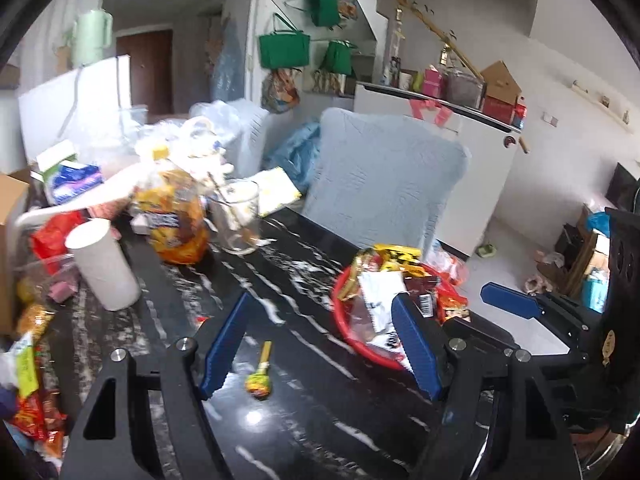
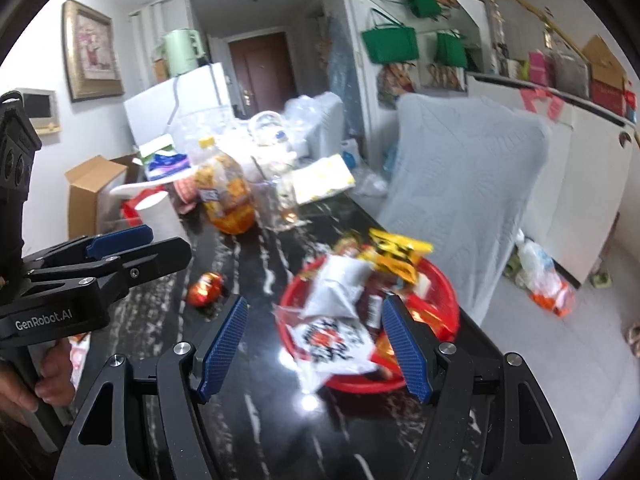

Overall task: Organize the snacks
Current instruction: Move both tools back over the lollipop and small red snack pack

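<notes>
Blue-padded tongs, two sets, both spread wide and empty: left gripper (image 1: 320,344) above the dark marbled table (image 1: 304,420), right gripper (image 2: 314,350) beside it, its far pad overlapping the basket's near rim in its own view.

Item, loose snack: small yellow-green wrapped sweet (image 1: 259,376), lying on the bare tabletop between the left gripper's pads and below them, not touched. A second loose piece, a round orange-red wrapped snack (image 2: 206,289), lies on the table left of the basket, well apart from both tools.

Handling note: the sweet is small and flat-lying; lowering the pads either side of its wrapper and closing gently before lifting would likely serve best, since the glossy top may let it skid.

Item, red basket (image 1: 344,280): round, shallow, at the table's right edge. Contents heaped above the rim: white packets (image 2: 336,288), a yellow-and-black bag (image 2: 396,254), dark and red wrappers.

Item, white paper cup (image 1: 102,264): upright; contents not visible.

Item, clear glass mug (image 1: 240,216): upright, with a thin stick standing in it.

Item, orange snack bag (image 1: 176,220): just beside the mug.

Left edge: further loose packets (image 1: 36,420), piled.
</notes>
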Motion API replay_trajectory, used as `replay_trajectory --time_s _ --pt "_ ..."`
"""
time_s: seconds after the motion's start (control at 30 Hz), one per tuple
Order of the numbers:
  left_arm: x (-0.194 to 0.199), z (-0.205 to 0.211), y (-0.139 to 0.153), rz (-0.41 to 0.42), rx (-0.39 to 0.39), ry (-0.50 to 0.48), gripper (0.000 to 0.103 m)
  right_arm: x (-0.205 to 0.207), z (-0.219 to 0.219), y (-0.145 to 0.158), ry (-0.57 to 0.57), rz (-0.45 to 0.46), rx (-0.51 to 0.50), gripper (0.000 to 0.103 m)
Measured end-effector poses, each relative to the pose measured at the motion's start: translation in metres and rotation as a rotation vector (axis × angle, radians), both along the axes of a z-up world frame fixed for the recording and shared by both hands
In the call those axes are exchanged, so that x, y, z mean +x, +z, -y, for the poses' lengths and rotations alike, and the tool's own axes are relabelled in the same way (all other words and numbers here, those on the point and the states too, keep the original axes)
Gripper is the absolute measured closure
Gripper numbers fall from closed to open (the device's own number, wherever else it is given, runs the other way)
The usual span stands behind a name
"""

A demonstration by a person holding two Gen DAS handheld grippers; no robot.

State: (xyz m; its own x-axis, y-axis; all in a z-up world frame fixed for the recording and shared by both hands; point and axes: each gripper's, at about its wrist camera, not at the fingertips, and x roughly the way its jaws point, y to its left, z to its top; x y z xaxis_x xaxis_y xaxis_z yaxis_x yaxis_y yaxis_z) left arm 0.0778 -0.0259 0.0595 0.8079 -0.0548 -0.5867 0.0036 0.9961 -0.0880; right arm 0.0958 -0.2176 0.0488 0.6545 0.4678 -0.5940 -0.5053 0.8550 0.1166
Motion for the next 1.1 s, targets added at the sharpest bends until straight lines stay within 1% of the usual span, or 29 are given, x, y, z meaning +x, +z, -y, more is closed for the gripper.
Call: replay_trajectory --time_s 0.2,0.37,0.5,0.67,0.83,0.97,1.1 --pt "-0.027 -0.019 0.011 0.023 0.031 0.063 0.031 -0.016 -0.025 0.008 0.067 0.026 0.013 0.033" --pt "-0.045 -0.036 0.010 0.017 0.043 0.102 0.031 -0.030 -0.046 0.012 0.130 0.044 0.013 0.033" --pt "-0.055 -0.050 0.006 0.007 0.044 0.131 0.031 -0.037 -0.064 0.010 0.170 0.040 0.010 0.033" --pt "-0.059 -0.065 -0.002 -0.013 0.037 0.150 0.031 -0.040 -0.084 0.003 0.203 0.026 -0.001 0.033" --pt "-0.059 -0.080 -0.016 -0.046 0.029 0.175 0.031 -0.038 -0.101 -0.006 0.223 0.012 -0.021 0.033" --pt "-0.053 -0.090 -0.029 -0.077 0.010 0.188 0.031 -0.032 -0.114 -0.020 0.237 -0.019 -0.035 0.033" --pt "-0.046 -0.100 -0.044 -0.111 -0.008 0.201 0.031 -0.022 -0.124 -0.035 0.225 -0.046 -0.059 0.033"
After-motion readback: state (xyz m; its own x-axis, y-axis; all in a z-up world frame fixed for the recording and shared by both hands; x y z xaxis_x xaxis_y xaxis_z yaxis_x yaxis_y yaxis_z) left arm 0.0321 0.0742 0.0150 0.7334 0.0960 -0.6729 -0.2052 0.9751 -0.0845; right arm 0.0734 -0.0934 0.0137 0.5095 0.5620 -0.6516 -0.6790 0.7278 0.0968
